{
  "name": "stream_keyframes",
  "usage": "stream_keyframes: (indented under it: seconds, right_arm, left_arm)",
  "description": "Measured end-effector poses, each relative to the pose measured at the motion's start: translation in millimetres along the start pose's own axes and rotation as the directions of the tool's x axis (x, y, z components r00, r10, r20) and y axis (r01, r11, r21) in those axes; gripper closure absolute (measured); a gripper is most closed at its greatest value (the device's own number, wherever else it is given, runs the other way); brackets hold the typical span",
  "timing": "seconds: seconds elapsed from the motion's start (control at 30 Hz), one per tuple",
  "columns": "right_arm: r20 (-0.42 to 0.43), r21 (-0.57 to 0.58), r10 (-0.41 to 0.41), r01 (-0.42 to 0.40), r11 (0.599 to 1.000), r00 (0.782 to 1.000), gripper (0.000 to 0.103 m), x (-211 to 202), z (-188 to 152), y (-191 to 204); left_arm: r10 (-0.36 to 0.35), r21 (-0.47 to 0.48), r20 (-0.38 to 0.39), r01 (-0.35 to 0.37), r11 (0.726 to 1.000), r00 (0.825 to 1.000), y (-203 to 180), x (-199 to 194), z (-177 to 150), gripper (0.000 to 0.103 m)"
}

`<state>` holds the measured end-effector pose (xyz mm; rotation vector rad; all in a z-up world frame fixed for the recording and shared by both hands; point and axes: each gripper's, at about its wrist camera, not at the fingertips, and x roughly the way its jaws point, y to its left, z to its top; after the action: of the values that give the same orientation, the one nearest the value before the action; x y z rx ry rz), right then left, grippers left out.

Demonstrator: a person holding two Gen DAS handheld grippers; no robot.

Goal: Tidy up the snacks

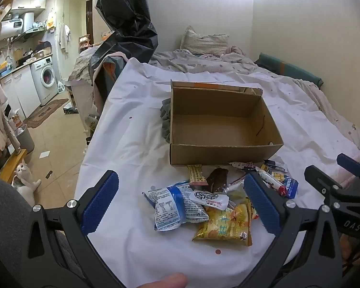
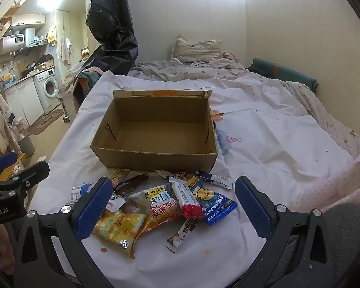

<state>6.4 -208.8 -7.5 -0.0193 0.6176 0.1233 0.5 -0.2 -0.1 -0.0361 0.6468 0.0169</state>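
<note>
An open, empty cardboard box [image 1: 218, 124] [image 2: 156, 132] stands on the white sheet. In front of it lies a heap of snack packets: a blue-and-white bag [image 1: 172, 204], a yellow bag [image 1: 225, 225] [image 2: 117, 228], a brown bar [image 1: 218, 180], an orange bag [image 2: 160, 206], a red-ended white bar [image 2: 187, 199], a blue cartoon packet [image 2: 213, 201] and a small white bar [image 2: 180, 235]. My left gripper [image 1: 180, 201] hovers open over the heap's left half. My right gripper [image 2: 172, 206] hovers open over the heap. Neither holds anything.
The white sheet [image 2: 276, 148] covers a bed against the wall, with a rumpled quilt and pillow [image 1: 204, 40] behind the box. A grey cloth [image 1: 165, 117] lies at the box's left side. A black plastic bag [image 1: 127, 24] hangs at the bed's left. A white cat [image 1: 26, 180] sits on the floor.
</note>
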Motion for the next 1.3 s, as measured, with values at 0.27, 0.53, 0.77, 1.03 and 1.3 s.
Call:
stream_keyframes:
  seconds: [0.27,0.53,0.77,1.03,1.3]
  right_arm:
    - [0.007,0.002,0.003,-0.003,1.000,1.000,0.000,-0.8,0.2,-0.1]
    - [0.008,0.001,0.001,-0.001,1.000,1.000,0.000,-0.8,0.2,0.0]
    - [0.009,0.001,0.001,-0.001,1.000,1.000,0.000,-0.8,0.3,0.1]
    - [0.009,0.001,0.002,-0.002,1.000,1.000,0.000,-0.7,0.3,0.2]
    - [0.010,0.001,0.003,-0.003,1.000,1.000,0.000,-0.6,0.4,0.1]
  left_arm:
    - [0.001,0.000,0.008,-0.001,1.000,1.000,0.0,-0.1,-0.1,0.000]
    - [0.003,0.000,0.010,-0.003,1.000,1.000,-0.1,0.3,-0.3,0.000]
    - [0.002,0.002,0.009,-0.002,1.000,1.000,-0.2,0.2,-0.4,0.000]
    - [0.002,0.000,0.010,-0.002,1.000,1.000,0.0,0.1,-0.3,0.000]
    - [0.002,0.001,0.010,-0.002,1.000,1.000,0.0,0.0,-0.2,0.000]
